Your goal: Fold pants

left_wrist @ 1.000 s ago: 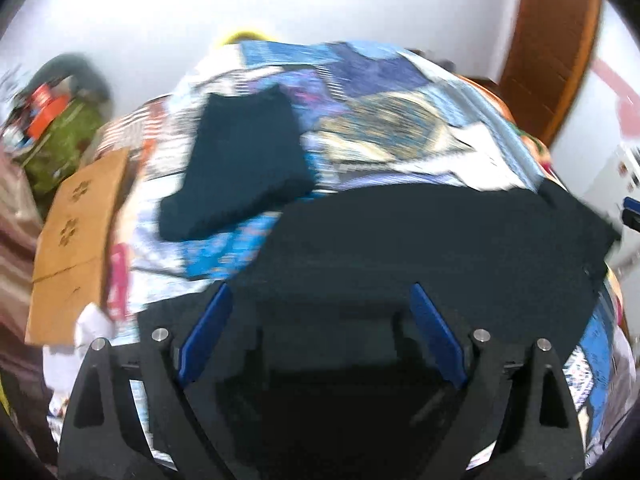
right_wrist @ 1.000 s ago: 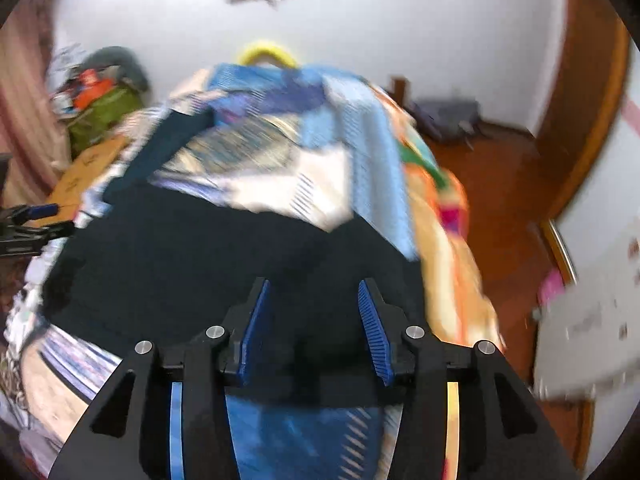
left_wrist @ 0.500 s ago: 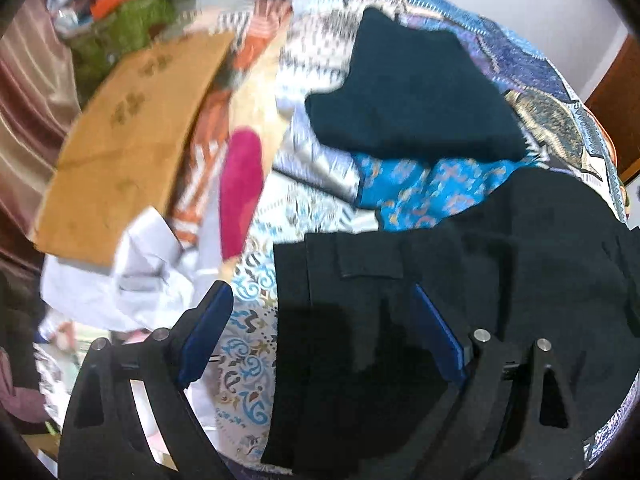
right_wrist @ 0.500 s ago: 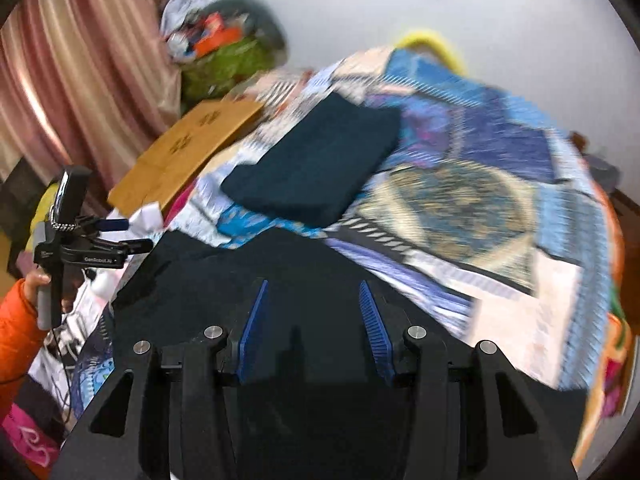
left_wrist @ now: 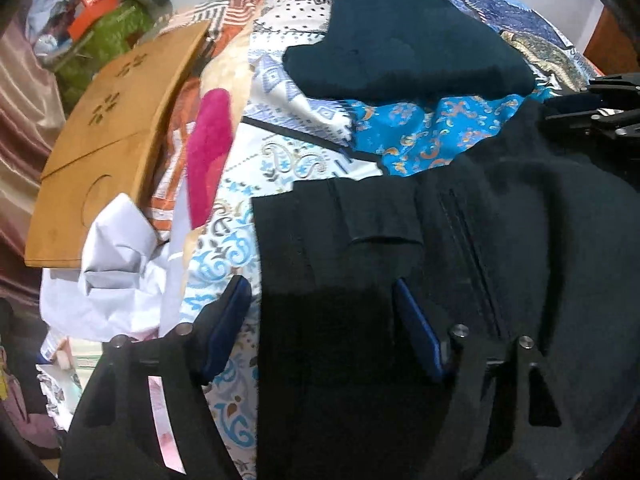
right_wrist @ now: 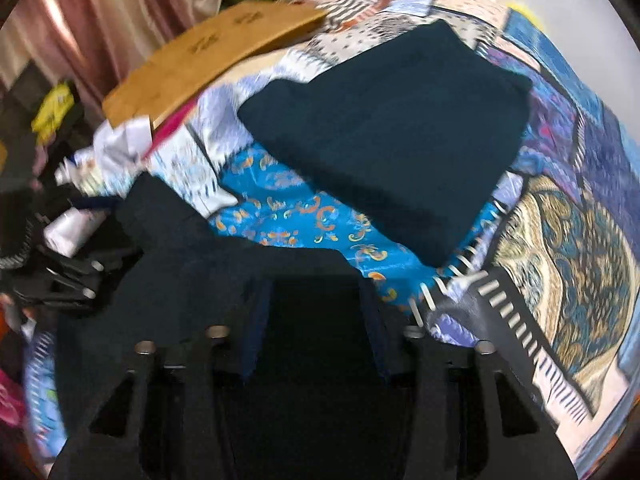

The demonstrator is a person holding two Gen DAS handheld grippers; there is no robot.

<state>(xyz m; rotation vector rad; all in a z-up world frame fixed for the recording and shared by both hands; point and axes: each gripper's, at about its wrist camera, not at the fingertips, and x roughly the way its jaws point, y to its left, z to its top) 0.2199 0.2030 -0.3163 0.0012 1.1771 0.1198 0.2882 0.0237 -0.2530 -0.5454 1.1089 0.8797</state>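
Black pants (left_wrist: 460, 280) lie spread on a patchwork bedspread (left_wrist: 304, 160), waistband and back pocket toward the left. My left gripper (left_wrist: 320, 312) is open, low over the waistband edge, its left finger off the cloth and its right finger over it. My right gripper (right_wrist: 316, 304) is open over the far edge of the same pants (right_wrist: 192, 264); it also shows at the right edge of the left wrist view (left_wrist: 592, 108).
A folded dark teal garment (left_wrist: 400, 56) lies on the bed beyond the pants, also in the right wrist view (right_wrist: 392, 136). A wooden board (left_wrist: 112, 136), crumpled white paper (left_wrist: 116, 276) and a pink item (left_wrist: 208, 152) sit at the bed's left side. Clutter stands by the curtain.
Both grippers have swung left and dropped toward the pants. The left one now hovers over the waistband; the right one has moved to the pants' far edge near the folded garment.
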